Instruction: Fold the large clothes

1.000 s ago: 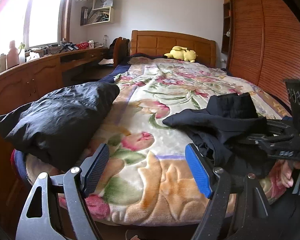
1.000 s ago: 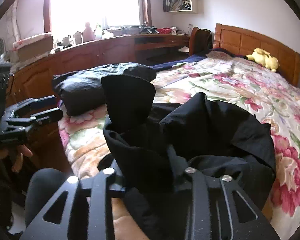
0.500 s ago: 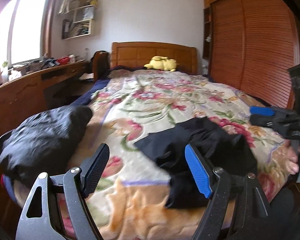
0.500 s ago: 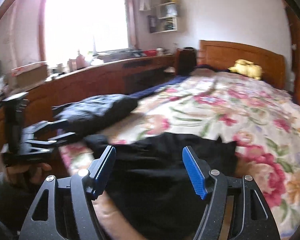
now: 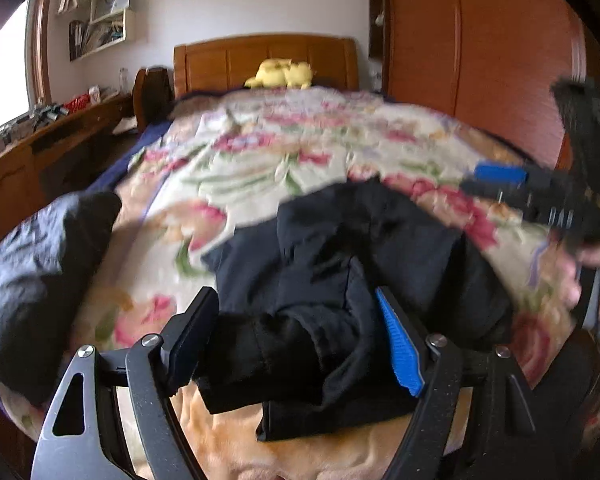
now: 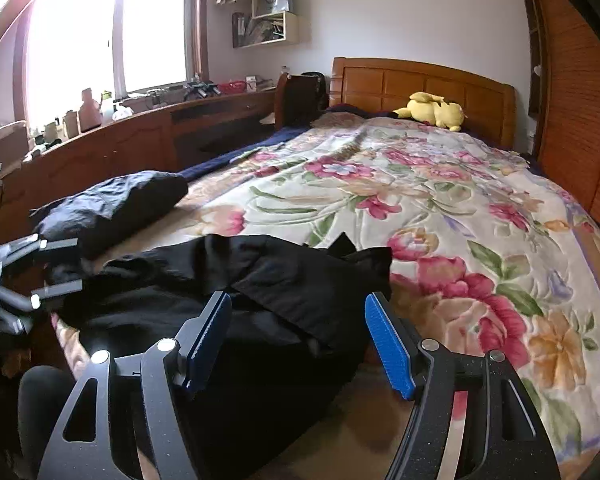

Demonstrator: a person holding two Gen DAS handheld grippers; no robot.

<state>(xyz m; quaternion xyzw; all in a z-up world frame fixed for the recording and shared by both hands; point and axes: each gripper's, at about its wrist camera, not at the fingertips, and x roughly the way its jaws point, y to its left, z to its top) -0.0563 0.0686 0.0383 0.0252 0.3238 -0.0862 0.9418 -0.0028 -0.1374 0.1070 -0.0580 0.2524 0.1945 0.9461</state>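
Note:
A crumpled black garment [image 5: 340, 280] lies in a heap at the foot of the bed; it also shows in the right wrist view [image 6: 260, 284]. My left gripper [image 5: 300, 344] is open, its fingers on either side of the near folds of the heap. My right gripper [image 6: 300, 344] is open and empty just above the garment's near edge. Each gripper shows in the other's view: the right one [image 5: 512, 188] at the far right, the left one [image 6: 52, 268] at the far left.
A floral blanket [image 6: 420, 200] covers the bed. A second dark garment [image 6: 112, 204] is bundled at the bed's left edge, seen also in the left wrist view [image 5: 32, 280]. A yellow plush toy [image 6: 432, 110] lies by the headboard. A wooden counter [image 6: 140, 136] runs along the left, a wardrobe [image 5: 460, 60] on the right.
My right gripper, shut on the raised black garment a second ago, has opened and the garment has dropped onto the bed. My left gripper has moved right, over the heap.

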